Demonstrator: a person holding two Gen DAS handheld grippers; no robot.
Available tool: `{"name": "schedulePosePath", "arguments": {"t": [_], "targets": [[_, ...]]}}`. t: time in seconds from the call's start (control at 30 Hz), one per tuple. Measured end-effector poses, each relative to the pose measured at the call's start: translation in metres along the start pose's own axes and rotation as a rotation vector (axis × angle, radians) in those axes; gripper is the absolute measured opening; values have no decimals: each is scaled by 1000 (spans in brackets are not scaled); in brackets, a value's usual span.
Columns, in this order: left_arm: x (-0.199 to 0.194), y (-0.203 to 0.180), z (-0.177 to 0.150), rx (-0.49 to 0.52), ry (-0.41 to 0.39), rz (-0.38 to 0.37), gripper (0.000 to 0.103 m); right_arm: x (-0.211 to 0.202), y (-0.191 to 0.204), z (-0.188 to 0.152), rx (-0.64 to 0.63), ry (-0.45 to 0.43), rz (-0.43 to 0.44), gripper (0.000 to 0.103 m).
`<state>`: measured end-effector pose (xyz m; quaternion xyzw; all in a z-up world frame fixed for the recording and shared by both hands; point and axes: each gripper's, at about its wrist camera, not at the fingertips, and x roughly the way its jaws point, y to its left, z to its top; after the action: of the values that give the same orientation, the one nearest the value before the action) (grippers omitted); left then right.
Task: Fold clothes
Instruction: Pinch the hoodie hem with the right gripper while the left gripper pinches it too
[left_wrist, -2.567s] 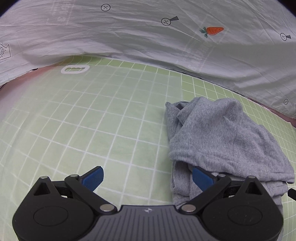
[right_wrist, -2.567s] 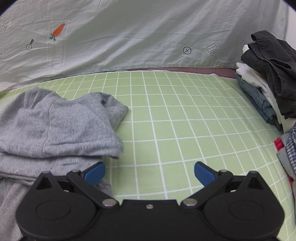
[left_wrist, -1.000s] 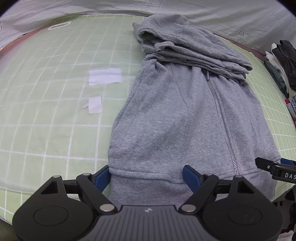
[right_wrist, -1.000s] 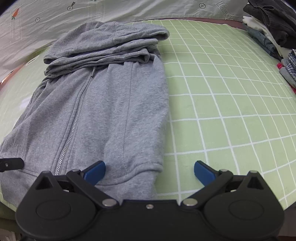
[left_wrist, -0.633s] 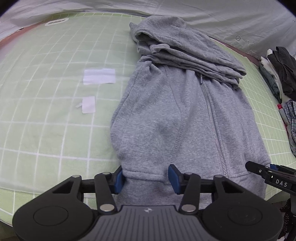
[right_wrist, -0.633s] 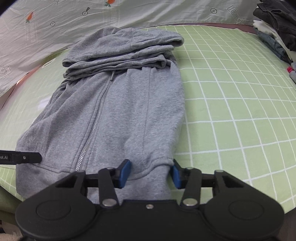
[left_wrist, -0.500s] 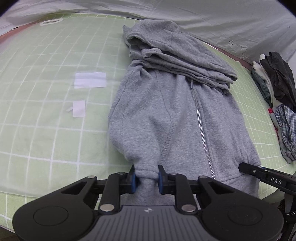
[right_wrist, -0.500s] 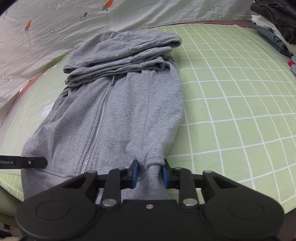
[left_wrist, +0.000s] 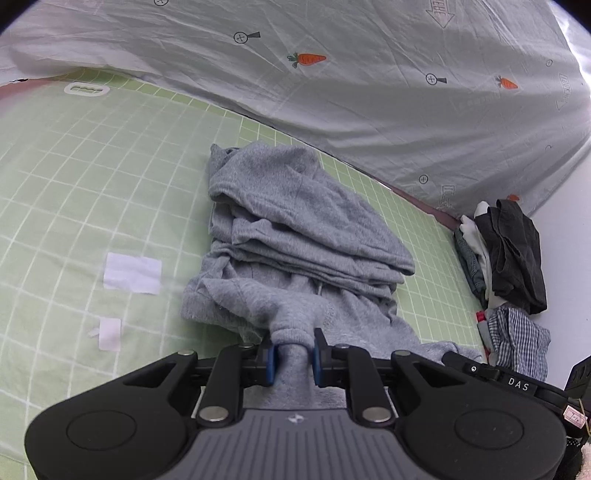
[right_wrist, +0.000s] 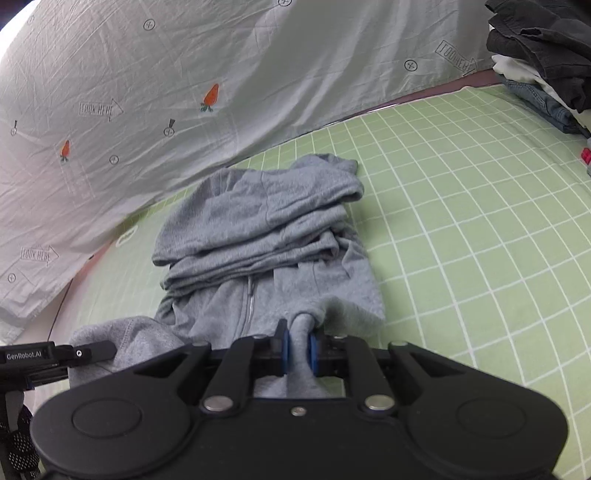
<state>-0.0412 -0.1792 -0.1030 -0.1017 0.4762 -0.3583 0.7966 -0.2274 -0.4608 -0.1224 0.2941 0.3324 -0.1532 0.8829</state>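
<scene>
A grey zip hoodie (left_wrist: 295, 229) lies on the green gridded mat (left_wrist: 92, 177), its hood and sleeves folded over at the far end. My left gripper (left_wrist: 291, 356) is shut on the hoodie's bottom hem at its left corner and holds it lifted toward the folded part. My right gripper (right_wrist: 297, 350) is shut on the hem at the hoodie's (right_wrist: 258, 229) right corner, also lifted. The zipper (right_wrist: 250, 299) runs down the middle between them. The lower body of the hoodie bunches up under both grippers.
A stack of folded dark, white and denim clothes (left_wrist: 506, 251) sits at the mat's right edge, with a checked garment (left_wrist: 517, 343) in front of it. Two white paper scraps (left_wrist: 133, 273) lie left of the hoodie. A white printed sheet (left_wrist: 369, 74) hangs behind the mat.
Both grippers closed on the hoodie's bottom hem, then lifted it and carried it forward toward the hood end. The hoodie's lower half is now bunched and shortened.
</scene>
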Motion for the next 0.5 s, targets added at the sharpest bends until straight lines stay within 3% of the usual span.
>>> {"name": "schedulePosePath", "arguments": {"t": [0.27,0.5], "targets": [[16,-5,51,-53,-82,-12,19,26,1,48,-18,-52,19,11],[48,-3,104,-86,-106,-51,19,63,-5,99,3,-80,32,11]]}}
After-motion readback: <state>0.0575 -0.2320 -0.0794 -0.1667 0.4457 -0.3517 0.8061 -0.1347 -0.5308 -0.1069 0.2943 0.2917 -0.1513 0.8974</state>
